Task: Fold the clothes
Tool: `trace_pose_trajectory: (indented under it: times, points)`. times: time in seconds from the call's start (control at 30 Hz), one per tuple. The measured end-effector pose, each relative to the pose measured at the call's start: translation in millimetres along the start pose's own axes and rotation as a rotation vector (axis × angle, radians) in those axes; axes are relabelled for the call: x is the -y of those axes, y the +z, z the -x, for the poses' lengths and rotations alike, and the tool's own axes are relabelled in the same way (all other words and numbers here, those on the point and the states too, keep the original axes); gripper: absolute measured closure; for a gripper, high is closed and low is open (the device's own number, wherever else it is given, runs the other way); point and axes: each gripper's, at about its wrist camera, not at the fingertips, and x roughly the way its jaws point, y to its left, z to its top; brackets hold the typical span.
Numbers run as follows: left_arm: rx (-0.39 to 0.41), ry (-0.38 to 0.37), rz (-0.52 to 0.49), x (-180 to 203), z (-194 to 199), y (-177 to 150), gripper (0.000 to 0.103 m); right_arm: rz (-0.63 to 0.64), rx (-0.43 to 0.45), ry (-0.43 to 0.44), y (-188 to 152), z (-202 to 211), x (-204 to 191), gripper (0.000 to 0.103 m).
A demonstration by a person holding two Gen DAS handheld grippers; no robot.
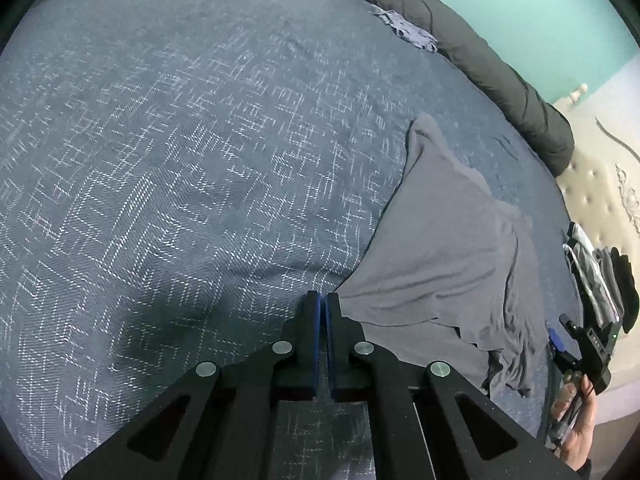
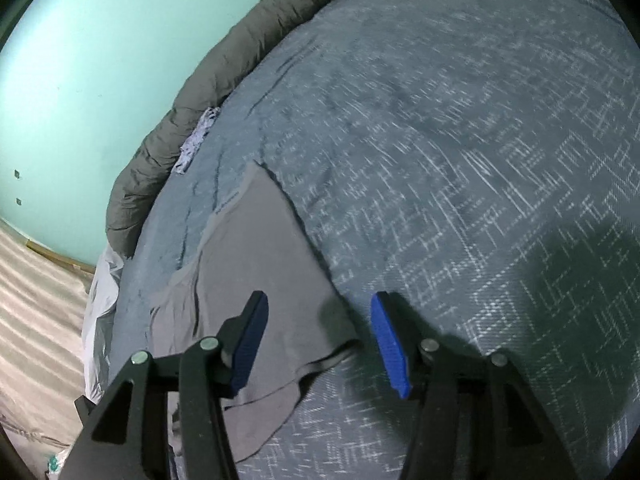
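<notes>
Your left gripper (image 1: 322, 300) has its jaws pressed together, blue pads nearly touching, with nothing visibly caught between them; it hovers over the blue patterned bedspread (image 1: 180, 168), tips just beside the near-left edge of the grey garment (image 1: 452, 264). Your right gripper (image 2: 318, 344) has its jaws spread wide, holding nothing, poised over the garment's near corner, left pad above the cloth, right pad above bare bedspread. The grey garment lies flat but wrinkled on the bed's right side, rumpled along its far and near edges. A dark rolled duvet (image 1: 500, 64) runs along the bed's far edge against a teal wall (image 2: 88, 60). A small bluish patterned cloth (image 2: 196, 144) sits beside the duvet. Your hand (image 1: 576, 420) shows at the left view's lower right edge
</notes>
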Motion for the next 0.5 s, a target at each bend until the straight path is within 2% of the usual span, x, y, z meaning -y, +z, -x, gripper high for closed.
trace_pose_trajectory:
  times: [0.03,0.07,0.1,0.13,0.17,0.2,0.27,0.5]
  points:
    - [0.000,0.001,-0.002,0,1,-1,0.101,0.002,-0.005,-0.006,-1,-1,0,0.049]
    - [0.000,0.002,-0.003,0,0,1,0.101,0.007,-0.010,-0.011,-2,-1,-1,0.055]
    - [0.001,0.003,-0.004,1,-2,2,0.101,0.013,-0.015,-0.016,-4,-2,-1,0.070]
    - [0.001,0.004,-0.005,1,-3,3,0.101,0.010,-0.025,-0.013,-5,-4,-1,0.078]
    - [0.002,0.005,-0.007,3,-5,6,0.101,0.002,-0.038,-0.003,-7,-6,1,0.091]
    - [0.003,0.006,-0.009,5,-8,9,0.101,-0.004,-0.046,0.003,-9,-7,2,0.096]
    - [0.005,0.008,-0.014,10,-13,16,0.101,-0.012,-0.057,0.008,-12,-10,5,0.101]
    - [-0.001,0.020,-0.017,5,-12,15,0.101,-0.046,0.014,-0.010,-5,10,18,0.101]
